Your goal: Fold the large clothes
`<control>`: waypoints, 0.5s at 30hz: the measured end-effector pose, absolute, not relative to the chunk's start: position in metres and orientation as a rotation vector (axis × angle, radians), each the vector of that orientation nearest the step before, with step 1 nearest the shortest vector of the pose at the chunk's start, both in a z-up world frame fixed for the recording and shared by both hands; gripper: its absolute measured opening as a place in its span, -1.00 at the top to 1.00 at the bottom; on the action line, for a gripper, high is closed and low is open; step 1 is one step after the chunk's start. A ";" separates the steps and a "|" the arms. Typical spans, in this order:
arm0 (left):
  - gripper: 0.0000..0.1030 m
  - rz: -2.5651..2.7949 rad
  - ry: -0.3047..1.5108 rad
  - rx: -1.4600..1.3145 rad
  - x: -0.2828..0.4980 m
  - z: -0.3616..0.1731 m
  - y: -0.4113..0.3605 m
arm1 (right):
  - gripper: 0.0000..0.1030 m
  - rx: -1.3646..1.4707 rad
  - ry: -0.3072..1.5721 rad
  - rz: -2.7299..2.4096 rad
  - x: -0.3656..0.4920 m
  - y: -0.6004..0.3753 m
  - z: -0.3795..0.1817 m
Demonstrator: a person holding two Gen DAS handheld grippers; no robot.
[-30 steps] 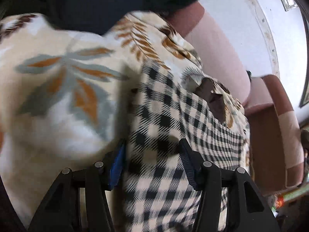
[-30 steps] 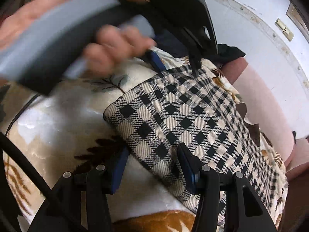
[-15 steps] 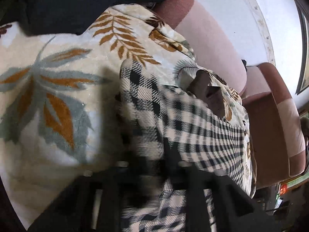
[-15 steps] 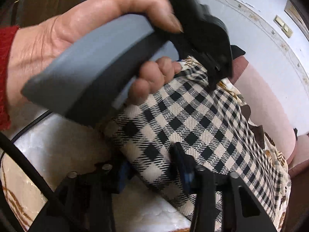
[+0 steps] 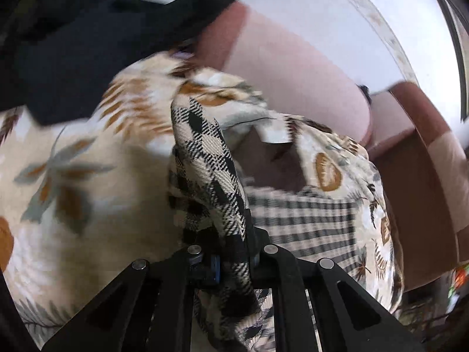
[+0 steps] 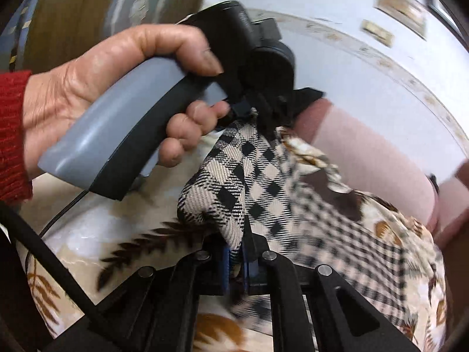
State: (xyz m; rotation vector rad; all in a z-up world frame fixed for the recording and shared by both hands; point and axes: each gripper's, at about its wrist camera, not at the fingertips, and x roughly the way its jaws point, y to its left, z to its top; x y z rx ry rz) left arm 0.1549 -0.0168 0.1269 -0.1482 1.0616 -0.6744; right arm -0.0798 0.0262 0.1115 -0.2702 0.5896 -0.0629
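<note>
With both jaws just closed, my left gripper [image 5: 231,259] and right gripper [image 6: 236,259] pinched the checked garment's [image 6: 249,176] near edge and had lifted it (far part on the leaf-print blanket [image 5: 73,176]), starting the fold.

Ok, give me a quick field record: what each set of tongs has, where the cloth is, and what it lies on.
left tongs: shut on black-and-cream checked cloth, just closed
right tongs: shut on the same cloth, just closed
cloth state: near edge lifted, far part lying on the cover
surface: cream leaf-print blanket over pink sofa
other: dark garment at the back
</note>
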 end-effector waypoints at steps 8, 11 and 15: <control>0.83 -0.787 1.071 0.054 0.097 0.135 -0.192 | 0.89 -0.086 0.652 -0.194 -0.128 -0.100 0.123; 0.80 -0.800 1.099 0.156 0.073 0.111 -0.252 | 0.88 0.033 0.710 -0.242 -0.143 -0.147 0.111; 0.68 -0.810 1.188 0.141 0.066 0.086 -0.281 | 0.87 0.343 0.809 -0.226 -0.150 -0.200 0.088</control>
